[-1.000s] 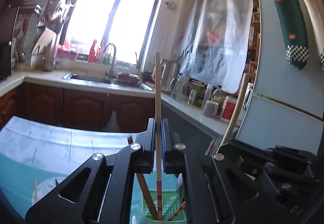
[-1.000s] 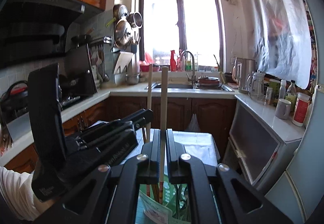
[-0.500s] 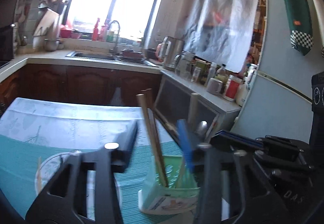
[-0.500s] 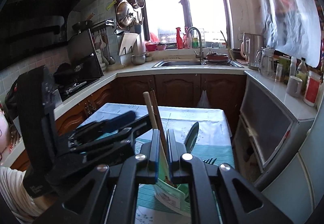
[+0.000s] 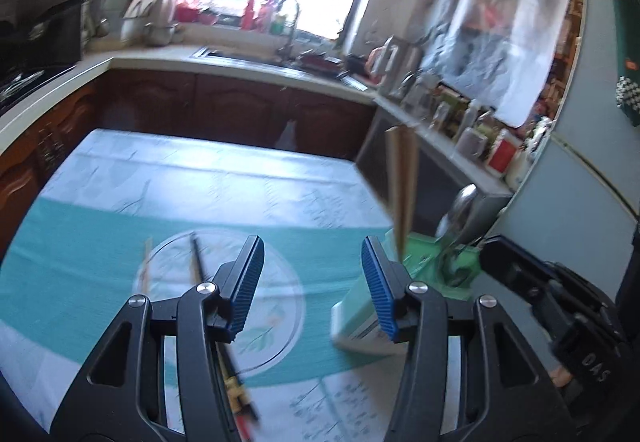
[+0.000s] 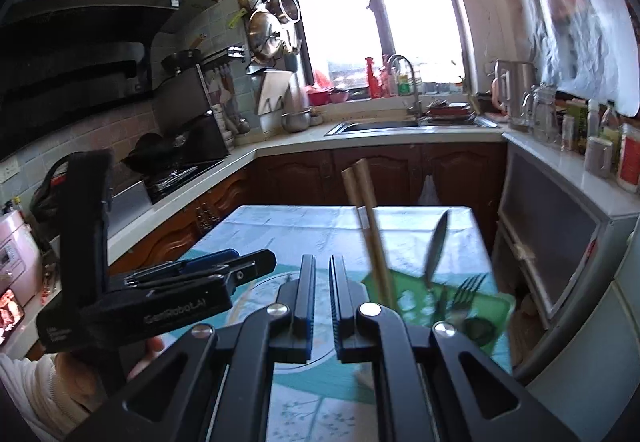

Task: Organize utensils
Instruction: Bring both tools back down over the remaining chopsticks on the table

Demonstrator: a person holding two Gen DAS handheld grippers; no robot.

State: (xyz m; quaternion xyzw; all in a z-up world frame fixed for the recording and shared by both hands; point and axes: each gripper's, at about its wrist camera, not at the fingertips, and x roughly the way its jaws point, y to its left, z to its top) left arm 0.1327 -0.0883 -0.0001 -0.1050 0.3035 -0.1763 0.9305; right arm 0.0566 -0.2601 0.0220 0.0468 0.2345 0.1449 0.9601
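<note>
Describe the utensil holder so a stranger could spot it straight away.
Find the table with the teal and white cloth in the middle of the kitchen. At its far right corner, next to the grey cabinet, stands the green utensil holder. It alone holds upright wooden chopsticks, a spoon and a fork.

Desk cloth [image 5: 120, 218]: white with faint leaf print, crossed by a teal band bearing a pale ring motif. Holder [image 5: 424, 266]: green, with a white lower wall. Chopsticks [image 5: 402, 182] in the holder: tan wood. Spoon [image 5: 460, 210]: silver metal. Left claw [image 5: 310, 282]: black frame, blue ribbed pads. Right claw [image 6: 322, 282]: black. Loose chopsticks [image 5: 196, 258] on the cloth: one dark, one pale. Cabinets [image 6: 380, 170]: dark reddish-brown wood.
</note>
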